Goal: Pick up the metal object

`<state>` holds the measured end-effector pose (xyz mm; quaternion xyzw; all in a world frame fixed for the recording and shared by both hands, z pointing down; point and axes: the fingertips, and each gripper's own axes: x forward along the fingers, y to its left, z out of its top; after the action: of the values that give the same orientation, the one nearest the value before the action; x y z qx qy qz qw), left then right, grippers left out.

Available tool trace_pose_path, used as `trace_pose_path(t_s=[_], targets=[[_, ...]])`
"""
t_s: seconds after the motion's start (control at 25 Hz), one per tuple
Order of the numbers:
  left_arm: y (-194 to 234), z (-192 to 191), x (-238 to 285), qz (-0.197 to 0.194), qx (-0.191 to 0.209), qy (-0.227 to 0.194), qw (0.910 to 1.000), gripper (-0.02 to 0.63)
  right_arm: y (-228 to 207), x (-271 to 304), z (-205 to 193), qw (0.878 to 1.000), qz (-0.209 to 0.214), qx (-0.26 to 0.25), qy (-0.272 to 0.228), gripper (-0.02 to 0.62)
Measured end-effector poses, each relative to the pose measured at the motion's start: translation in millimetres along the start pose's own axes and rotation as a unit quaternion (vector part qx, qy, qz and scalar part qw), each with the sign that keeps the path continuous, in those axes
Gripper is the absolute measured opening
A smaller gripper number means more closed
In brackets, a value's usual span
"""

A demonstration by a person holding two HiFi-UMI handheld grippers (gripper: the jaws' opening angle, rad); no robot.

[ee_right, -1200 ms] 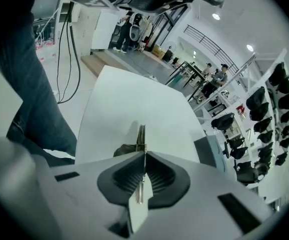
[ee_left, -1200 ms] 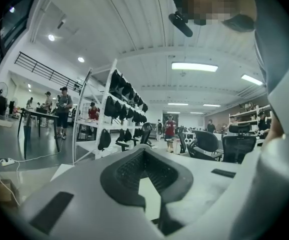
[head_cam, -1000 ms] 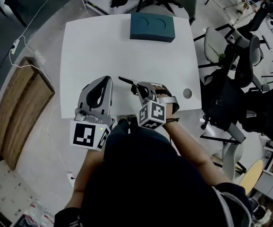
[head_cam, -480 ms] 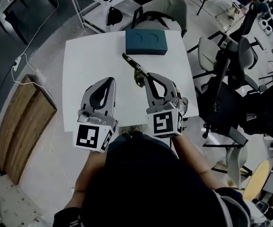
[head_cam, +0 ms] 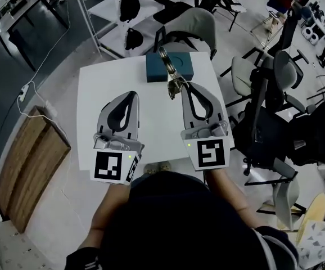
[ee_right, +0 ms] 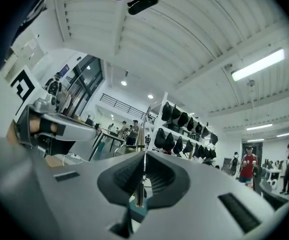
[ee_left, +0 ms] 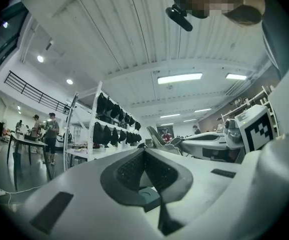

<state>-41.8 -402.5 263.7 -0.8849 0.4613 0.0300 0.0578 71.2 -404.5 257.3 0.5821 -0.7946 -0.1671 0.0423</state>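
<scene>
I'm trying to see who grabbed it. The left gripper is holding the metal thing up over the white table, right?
No. It is the right gripper that is holding the metal thing up over the white table. The right gripper view shows it pinched between that gripper's jaws; the left gripper holds nothing.

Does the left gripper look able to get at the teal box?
Probably yes: only bare table lies between the left gripper and the teal box; the right gripper, holding the metal object, is off to one side. The left jaws need opening first.
</scene>
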Motion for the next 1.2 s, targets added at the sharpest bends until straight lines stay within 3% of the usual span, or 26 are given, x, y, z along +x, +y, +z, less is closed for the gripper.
trace_pose_path(t_s=[0.56,1.2], targets=[[-9,19,1,0.002,0.003,-0.008,1.0000,0.023,-18,-14,7,0.995,-0.023,0.096,-0.026,0.031],[-9,12,-5,-0.003,-0.001,-0.004,1.0000,0.023,-10,-19,-2,0.994,-0.021,0.107,-0.010,0.031]])
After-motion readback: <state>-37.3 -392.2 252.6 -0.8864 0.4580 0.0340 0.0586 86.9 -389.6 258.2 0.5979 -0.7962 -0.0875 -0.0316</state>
